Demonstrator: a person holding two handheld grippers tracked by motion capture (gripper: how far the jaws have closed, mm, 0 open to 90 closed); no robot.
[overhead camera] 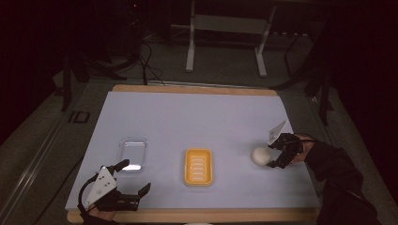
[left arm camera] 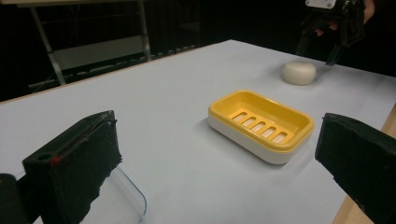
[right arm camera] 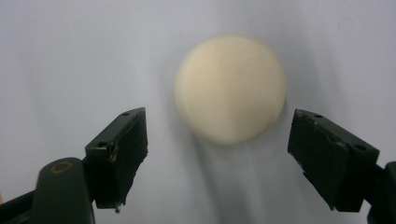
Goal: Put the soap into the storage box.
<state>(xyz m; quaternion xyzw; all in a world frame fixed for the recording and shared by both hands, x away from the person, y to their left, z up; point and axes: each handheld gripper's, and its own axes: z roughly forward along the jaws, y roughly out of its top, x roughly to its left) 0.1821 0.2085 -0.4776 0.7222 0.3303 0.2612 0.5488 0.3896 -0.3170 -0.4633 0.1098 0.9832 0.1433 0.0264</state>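
Soap: round cream-white soap bar [overhead camera: 259, 156] on table, right of yellow slotted plastic soap dish [overhead camera: 198, 167].
Your right gripper [overhead camera: 274, 153]: jaws apart, flanking soap, not touching.
Your left gripper [overhead camera: 133, 176]: wide, nothing held, near-left of dish.

My left gripper [overhead camera: 133, 176] sits at the near left edge of the desk, jaws spread wide and level, pointing toward the far right — my hand tucked behind it. My right gripper [overhead camera: 276, 153] reaches in from the right, sleeve trailing, tilted down, jaws apart — nothing pressed between the pads.
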